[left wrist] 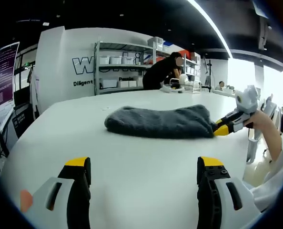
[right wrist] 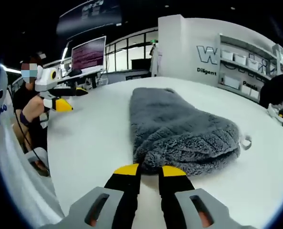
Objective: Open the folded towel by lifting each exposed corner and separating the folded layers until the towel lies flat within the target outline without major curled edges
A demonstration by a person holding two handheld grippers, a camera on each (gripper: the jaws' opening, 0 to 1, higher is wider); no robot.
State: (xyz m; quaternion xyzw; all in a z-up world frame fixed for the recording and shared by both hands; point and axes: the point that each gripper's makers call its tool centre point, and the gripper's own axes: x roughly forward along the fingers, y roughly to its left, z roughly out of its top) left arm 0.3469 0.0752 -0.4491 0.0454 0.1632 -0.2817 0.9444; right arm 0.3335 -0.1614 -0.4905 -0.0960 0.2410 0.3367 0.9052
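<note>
1. A folded grey towel [left wrist: 161,122] lies bunched on the white desk [left wrist: 132,162], just above the middle of the left gripper view.
2. The left gripper [left wrist: 144,168] hangs over bare desk well short of the towel; its two yellow-tipped fingers [left wrist: 77,162] stand wide apart and hold nothing.
3. In the left gripper view the right gripper [left wrist: 219,129] comes in from 3 o'clock, its yellow tips touching the towel's right end.
4. In the right gripper view the towel [right wrist: 179,129] stretches away toward 12 o'clock, its thick folded edge nearest.
5. The right gripper [right wrist: 149,170] sits at 6 o'clock with its fingers [right wrist: 127,170] narrowly apart, tips against that near edge; whether cloth is pinched, I cannot tell.
6. At 9 o'clock there, the left gripper [right wrist: 60,98] shows above the desk [right wrist: 94,143].
7. Shelves [left wrist: 127,64] with white bins stand behind the desk.
</note>
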